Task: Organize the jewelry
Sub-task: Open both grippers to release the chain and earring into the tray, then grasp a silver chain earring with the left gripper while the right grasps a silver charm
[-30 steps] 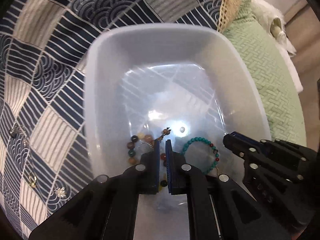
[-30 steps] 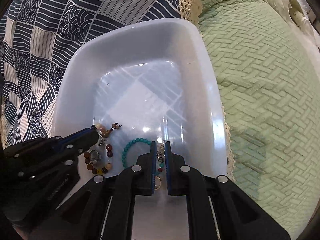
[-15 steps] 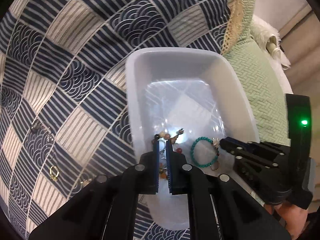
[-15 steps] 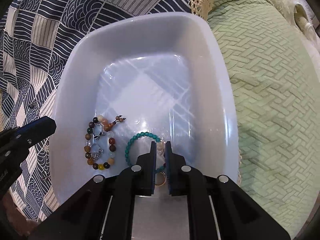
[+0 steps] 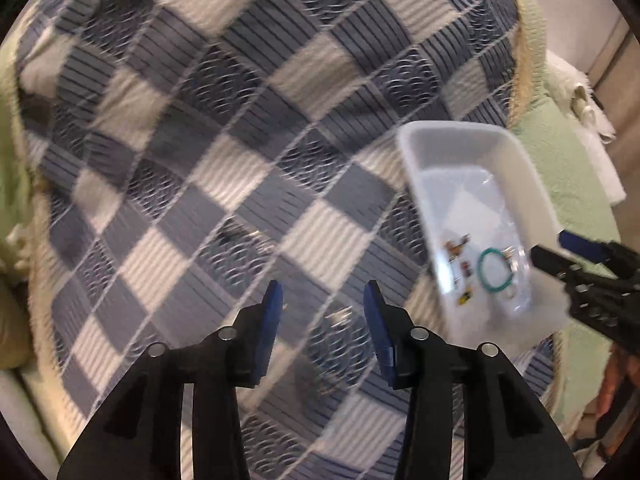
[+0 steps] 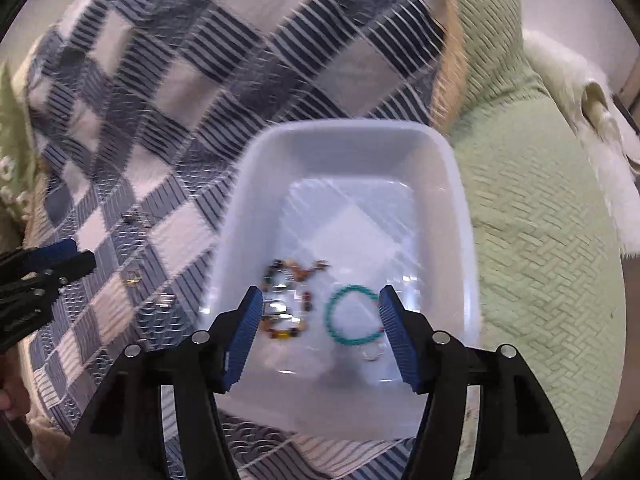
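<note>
A white plastic tray lies on a blue patchwork cloth. In it lie a multicoloured bead bracelet and a turquoise bead bracelet, with a small ring beside it. My right gripper is open and empty above the tray's near end. My left gripper is open and empty over the cloth, left of the tray. Small metal jewelry pieces lie on the cloth left of the tray; one blurred piece shows between the left fingers.
A green textured blanket lies under the cloth and right of the tray. A white fluffy fabric lies at the far right. Both views are motion-blurred.
Both grippers have opened and pulled back. The left gripper has swung left, away from the tray, over the cloth. The right gripper has risen above the tray.
</note>
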The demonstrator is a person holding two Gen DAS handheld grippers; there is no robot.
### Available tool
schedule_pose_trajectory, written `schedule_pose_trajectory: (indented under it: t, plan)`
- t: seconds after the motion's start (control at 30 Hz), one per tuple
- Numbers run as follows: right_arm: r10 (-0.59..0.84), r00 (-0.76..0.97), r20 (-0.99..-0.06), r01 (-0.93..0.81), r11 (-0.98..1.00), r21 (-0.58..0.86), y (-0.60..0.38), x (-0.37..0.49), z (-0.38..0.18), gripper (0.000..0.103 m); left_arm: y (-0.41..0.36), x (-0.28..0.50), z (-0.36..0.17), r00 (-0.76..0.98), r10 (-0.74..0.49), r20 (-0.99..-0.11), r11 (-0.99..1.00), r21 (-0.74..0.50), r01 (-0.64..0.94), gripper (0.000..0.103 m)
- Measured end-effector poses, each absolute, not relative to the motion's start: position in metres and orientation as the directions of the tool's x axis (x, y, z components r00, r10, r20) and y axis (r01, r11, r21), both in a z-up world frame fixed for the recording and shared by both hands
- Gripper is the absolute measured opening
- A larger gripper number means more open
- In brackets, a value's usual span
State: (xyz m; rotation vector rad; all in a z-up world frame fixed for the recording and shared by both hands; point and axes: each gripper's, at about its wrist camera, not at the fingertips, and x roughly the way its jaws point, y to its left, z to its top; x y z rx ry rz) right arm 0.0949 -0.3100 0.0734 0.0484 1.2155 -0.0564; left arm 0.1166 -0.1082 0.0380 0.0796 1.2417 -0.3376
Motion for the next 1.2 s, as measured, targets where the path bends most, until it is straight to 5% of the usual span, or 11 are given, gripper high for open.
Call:
schedule_pose_trajectory:
  t: [0.23, 0.67, 0.83, 1.2]
  plan:
    - [0.056, 0.328, -0.943, 0.005, 0.998, 0.061, -0.257, 0.094, 0.068, 0.067, -0.072, 0.078, 0.014, 0.247, -0.193, -0.95, 0.953, -0.121, 0.278, 0.059]
    - [0.029, 0.29, -0.957, -0.007, 1.0, 0.028, -0.25, 0.096, 0.05, 0.067, -0.111, 0.054, -0.06, 0.136, -0.149, -0.979, 0.951, -0.104, 0.293, 0.059]
    - [0.03, 0.288, -0.957, -0.013, 1.0, 0.028, -0.248, 0.096, 0.048, 0.067, -0.112, 0.055, -0.074, 0.118, -0.116, -0.986, 0.956, -0.078, 0.283, 0.022]
    - [0.066, 0.31, -0.948, -0.063, 0.997, 0.048, -0.219, 0.097, 0.038, 0.067, -0.069, 0.067, -0.041, 0.175, -0.16, -0.971, 0.971, -0.124, 0.205, 0.012]
